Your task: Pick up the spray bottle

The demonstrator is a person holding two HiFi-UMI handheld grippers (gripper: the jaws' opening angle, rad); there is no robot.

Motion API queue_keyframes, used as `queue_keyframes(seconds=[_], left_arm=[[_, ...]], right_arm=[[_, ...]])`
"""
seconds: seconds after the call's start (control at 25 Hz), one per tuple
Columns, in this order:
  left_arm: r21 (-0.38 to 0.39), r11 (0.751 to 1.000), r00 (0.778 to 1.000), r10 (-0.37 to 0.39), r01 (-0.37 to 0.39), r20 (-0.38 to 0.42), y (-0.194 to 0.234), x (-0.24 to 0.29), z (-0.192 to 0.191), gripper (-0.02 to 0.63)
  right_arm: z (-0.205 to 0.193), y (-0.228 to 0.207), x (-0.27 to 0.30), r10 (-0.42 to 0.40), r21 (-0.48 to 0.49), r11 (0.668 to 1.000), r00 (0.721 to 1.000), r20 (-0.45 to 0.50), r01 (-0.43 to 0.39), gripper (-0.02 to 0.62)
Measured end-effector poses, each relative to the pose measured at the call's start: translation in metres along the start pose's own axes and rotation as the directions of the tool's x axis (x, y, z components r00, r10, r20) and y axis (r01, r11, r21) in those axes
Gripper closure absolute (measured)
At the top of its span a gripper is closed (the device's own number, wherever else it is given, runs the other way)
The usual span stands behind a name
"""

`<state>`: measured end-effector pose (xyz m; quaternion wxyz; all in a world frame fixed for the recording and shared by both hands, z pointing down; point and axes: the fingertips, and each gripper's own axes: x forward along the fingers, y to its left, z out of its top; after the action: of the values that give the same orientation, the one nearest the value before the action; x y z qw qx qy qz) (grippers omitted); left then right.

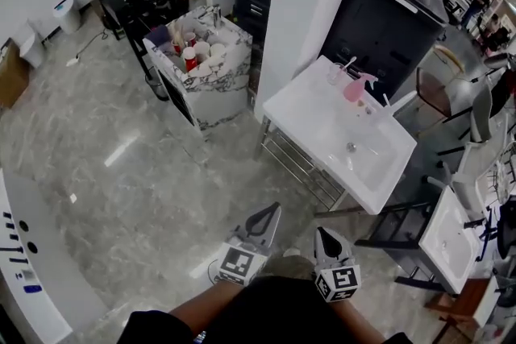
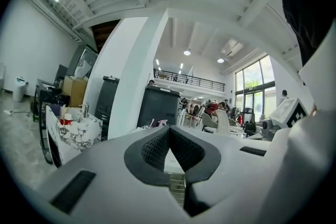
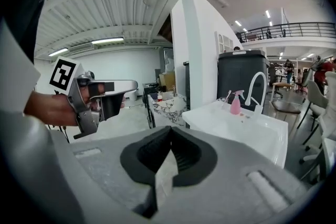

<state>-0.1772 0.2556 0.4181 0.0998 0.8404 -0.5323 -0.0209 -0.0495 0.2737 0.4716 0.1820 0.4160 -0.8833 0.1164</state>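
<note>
The pink spray bottle (image 1: 355, 87) stands upright at the back of a white washbasin (image 1: 322, 125), next to its white tap. It also shows small and far off in the left gripper view (image 2: 162, 123) and in the right gripper view (image 3: 236, 104). My left gripper (image 1: 272, 210) and right gripper (image 1: 325, 233) hang side by side over the floor, well short of the basin. In its own view the left gripper (image 2: 169, 127) is shut with nothing in it. My right gripper (image 3: 170, 128) is likewise shut and holds nothing.
A marble-patterned counter (image 1: 211, 89) with several cups stands to the left of a white pillar (image 1: 306, 4). A dark cabinet (image 1: 387, 24) is behind the basin, a metal rack (image 1: 302, 165) under it. A chair (image 1: 439, 89) and a second white basin (image 1: 447, 242) are at the right.
</note>
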Motion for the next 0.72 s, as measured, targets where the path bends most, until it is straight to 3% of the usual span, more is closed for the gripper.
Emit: queue_keyframes(seconds=[0.08,0.44,0.72], left_arm=[[-0.033,0.999,1.0,-0.003,0.003,-0.001,0.004,0.005,0.001,0.591],[0.023,0.999,0.999,-0.034,0.034,0.002,0.008,0.023,-0.01,0.591],[0.057,0.997,0.998,-0.048,0.05,-0.032,0.022,0.067,-0.015,0.591]], right_arm=[[0.002,-0.004,0.005,-0.02,0.015,1.0,1.0,0.004,0.02,0.595],[0.01,-0.03,0.029,-0.068,0.046,0.997,0.996,0.055,0.066,0.595],[0.027,-0.086,0.059,-0.135,0.103,0.987,0.986,0.099,0.125,0.595]])
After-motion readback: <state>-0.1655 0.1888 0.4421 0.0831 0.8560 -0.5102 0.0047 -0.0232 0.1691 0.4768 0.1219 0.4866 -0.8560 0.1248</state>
